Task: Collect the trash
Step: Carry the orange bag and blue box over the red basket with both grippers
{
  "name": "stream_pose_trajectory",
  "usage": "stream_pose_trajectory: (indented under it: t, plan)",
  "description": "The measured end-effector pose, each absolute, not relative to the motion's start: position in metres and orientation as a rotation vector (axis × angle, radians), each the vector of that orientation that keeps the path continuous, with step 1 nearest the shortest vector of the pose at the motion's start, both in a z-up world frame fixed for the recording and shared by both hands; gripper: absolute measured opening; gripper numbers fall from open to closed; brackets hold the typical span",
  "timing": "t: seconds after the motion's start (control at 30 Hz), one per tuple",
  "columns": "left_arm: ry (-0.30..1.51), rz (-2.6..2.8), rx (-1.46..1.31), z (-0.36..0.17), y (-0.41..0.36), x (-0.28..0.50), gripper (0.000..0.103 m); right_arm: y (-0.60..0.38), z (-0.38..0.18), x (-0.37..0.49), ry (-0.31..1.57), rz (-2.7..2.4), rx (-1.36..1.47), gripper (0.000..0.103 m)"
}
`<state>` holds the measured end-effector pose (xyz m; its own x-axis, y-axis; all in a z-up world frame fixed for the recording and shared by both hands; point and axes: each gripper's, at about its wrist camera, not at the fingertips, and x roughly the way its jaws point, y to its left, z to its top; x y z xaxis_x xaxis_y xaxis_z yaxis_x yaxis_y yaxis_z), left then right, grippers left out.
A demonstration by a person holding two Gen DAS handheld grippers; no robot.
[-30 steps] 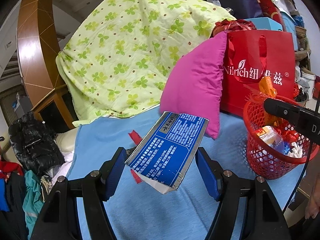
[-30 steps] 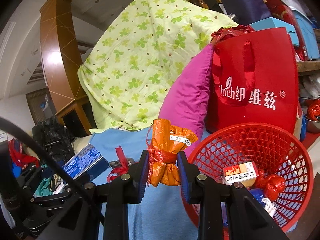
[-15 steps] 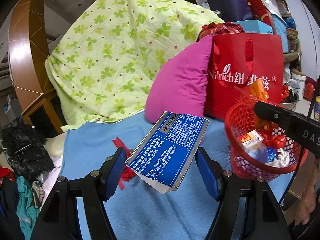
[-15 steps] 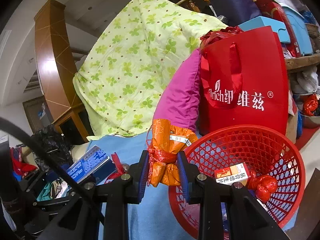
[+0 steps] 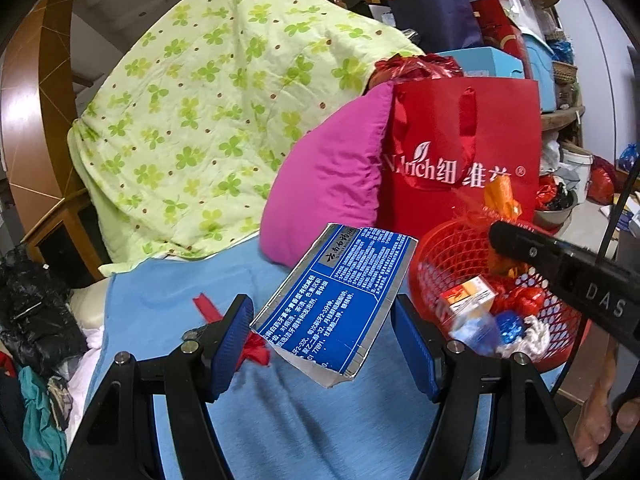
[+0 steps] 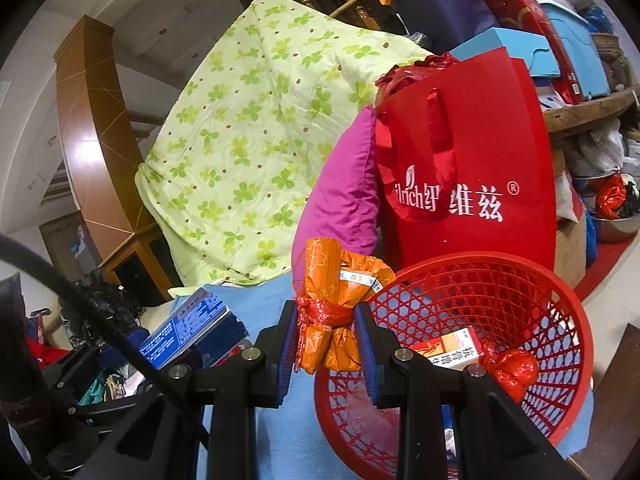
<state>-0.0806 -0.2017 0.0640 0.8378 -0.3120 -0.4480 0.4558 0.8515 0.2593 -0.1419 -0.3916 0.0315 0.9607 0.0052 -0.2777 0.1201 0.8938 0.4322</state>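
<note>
My left gripper [image 5: 322,308] is shut on a blue toothpaste box [image 5: 340,276], held tilted above the light blue blanket [image 5: 168,304]. The same box [image 6: 184,328] shows at the lower left of the right wrist view. My right gripper [image 6: 325,312] is shut on an orange wrapper bundle [image 6: 340,280] tied with red string, at the near left rim of the red mesh basket [image 6: 520,292]. In the left wrist view the basket [image 5: 448,248] sits to the right of the box, with the orange bundle [image 5: 500,196] above it. A red ribbon scrap [image 5: 208,308] lies on the blanket.
The basket holds a small orange-and-white carton [image 6: 448,348], a red crumpled wrap [image 6: 512,368] and other scraps. Behind it stand a red paper bag [image 6: 460,160], a pink pillow [image 5: 332,172] and a green clover quilt [image 5: 208,120]. A person's foot [image 5: 600,420] is at lower right.
Both grippers have swung to the right with their loads. The basket sits further left and closer in both views, and the orange bundle now hangs at its rim.
</note>
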Motion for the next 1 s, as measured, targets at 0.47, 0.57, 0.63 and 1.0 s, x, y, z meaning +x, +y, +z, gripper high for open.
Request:
stream_pose_trajectory:
  t: [0.47,0.57,0.63,1.0]
  plan:
    - [0.415,-0.474,0.365,0.063,-0.229,-0.080,0.073,-0.419,0.025,-0.152,0.277,-0.100,0.510,0.031]
    - [0.418,-0.488,0.364,0.063,-0.233,-0.081,0.073,-0.423,0.024,-0.154,0.276,-0.105,0.525,0.031]
    - [0.417,-0.493,0.366,0.063,-0.236,-0.081,0.073,-0.424,0.024,-0.155,0.275,-0.108,0.529,0.031]
    - [0.435,-0.550,0.360,0.058,-0.250,-0.080,0.073,-0.432,0.023,-0.160,0.274,-0.120,0.565,0.031]
